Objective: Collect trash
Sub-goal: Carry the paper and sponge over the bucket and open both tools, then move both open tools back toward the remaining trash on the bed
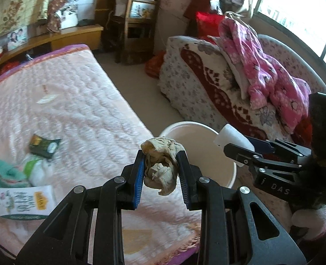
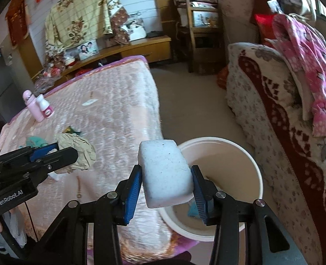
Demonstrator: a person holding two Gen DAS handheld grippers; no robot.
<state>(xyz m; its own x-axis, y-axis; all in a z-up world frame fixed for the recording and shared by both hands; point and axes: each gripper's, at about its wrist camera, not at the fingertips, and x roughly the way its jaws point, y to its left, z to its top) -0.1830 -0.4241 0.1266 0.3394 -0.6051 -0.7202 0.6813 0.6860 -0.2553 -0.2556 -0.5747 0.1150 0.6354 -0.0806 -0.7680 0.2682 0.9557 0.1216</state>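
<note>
The left claw point(image 1: 160, 172) pinches a crumpled beige paper wad point(image 1: 162, 165) just beside the white bucket point(image 2: 258, 176), over the bed's point(image 1: 79, 101) edge. The right claw point(image 2: 166, 186) pinches a white foam block point(image 2: 165, 172) over the bucket's near rim.

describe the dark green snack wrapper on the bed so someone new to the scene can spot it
Start at the pink quilted bed. Near its left side lies a small litter cluster: a teal cloth, a white-and-green packet and a printed white sachet. The dark green snack wrapper lies at the cluster's far end, the only dark, glossy piece, with yellow print.
</note>
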